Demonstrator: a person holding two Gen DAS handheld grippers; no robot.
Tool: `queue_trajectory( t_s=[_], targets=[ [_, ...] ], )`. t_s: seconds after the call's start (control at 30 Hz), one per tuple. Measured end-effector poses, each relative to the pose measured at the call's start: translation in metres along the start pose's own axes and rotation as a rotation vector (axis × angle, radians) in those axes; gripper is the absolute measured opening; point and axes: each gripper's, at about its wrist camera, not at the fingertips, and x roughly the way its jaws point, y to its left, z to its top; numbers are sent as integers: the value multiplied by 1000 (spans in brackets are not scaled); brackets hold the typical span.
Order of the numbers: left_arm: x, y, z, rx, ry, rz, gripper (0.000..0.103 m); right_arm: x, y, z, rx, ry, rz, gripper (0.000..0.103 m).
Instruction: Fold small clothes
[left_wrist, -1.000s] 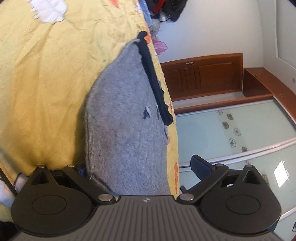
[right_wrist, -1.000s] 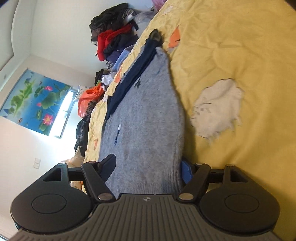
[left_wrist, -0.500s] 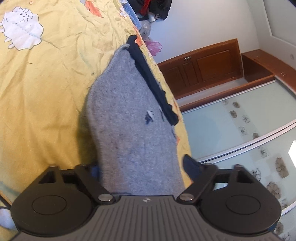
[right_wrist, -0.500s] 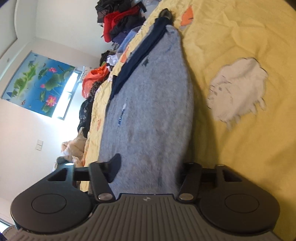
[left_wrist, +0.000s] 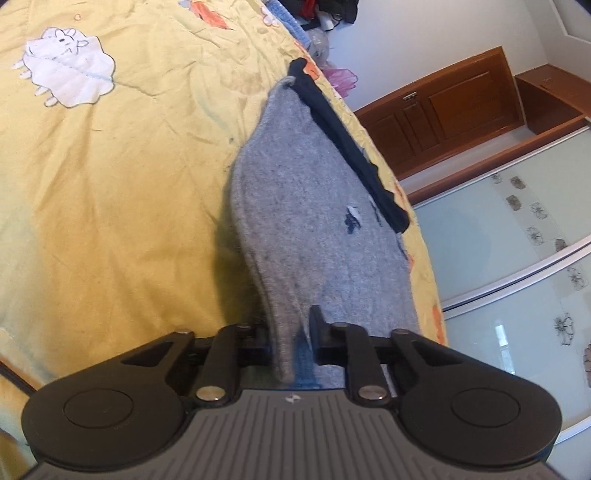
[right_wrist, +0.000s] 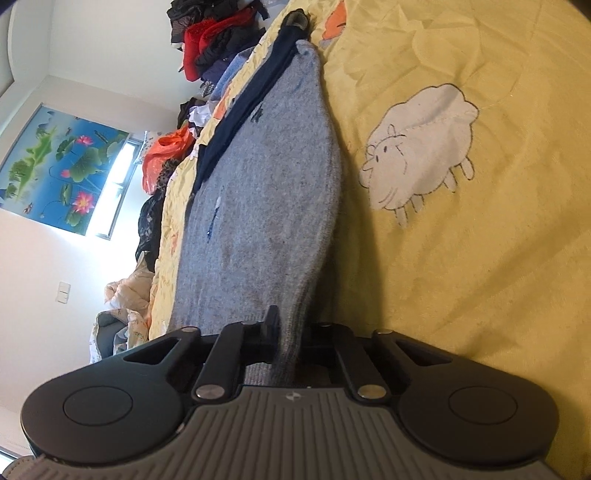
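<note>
A small grey knit garment (left_wrist: 314, 221) with a dark navy band (left_wrist: 347, 147) along one edge lies on a yellow bedspread (left_wrist: 110, 184). My left gripper (left_wrist: 291, 332) is shut on one near corner of it, with the cloth bunched between the fingers. The same garment (right_wrist: 266, 192) shows in the right wrist view, where my right gripper (right_wrist: 291, 328) is shut on the other near corner. The navy band (right_wrist: 243, 107) runs along its left edge there.
The bedspread has white sheep patches (left_wrist: 68, 72) (right_wrist: 421, 147). A pile of clothes (right_wrist: 210, 37) and an orange bag (right_wrist: 166, 155) sit at the bed's far end. A wooden cabinet (left_wrist: 454, 107) and glass wardrobe doors (left_wrist: 517, 240) stand beside the bed.
Both grippers have closed from open onto the near corners of the grey garment. The edge is now pinched up between each pair of fingers.
</note>
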Motion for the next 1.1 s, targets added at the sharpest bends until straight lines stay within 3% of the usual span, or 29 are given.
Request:
queue_trajectory(
  t_s=[0.13,0.17,0.23,0.3,0.5,0.67,0.87,1.1],
  targets=[
    [-21,-26,-2,145,-47,13,5,-11,20,-2,-63,-43,14,13],
    [-24,-33,-1,213,-58,71,5,-16,25,-3,-93,-61,5,13],
    [-20,-24,2,212,-21,142,5,-16,18,0,-101,-49,-83,12],
    [-19,-15,4,194,0,163,4,-17,5,0,-52,-39,-72,11],
    [-13,-34,13,224,24,83,5,-22,16,7,-73,-37,-7,12],
    [-12,-51,48,175,-45,-21,5,-27,35,33,-81,-85,111,12],
    [15,-75,117,174,-124,-111,5,-15,56,100,-99,-173,210,12],
    [73,-106,195,248,-149,-110,5,26,70,195,-108,-233,246,12]
  ],
)
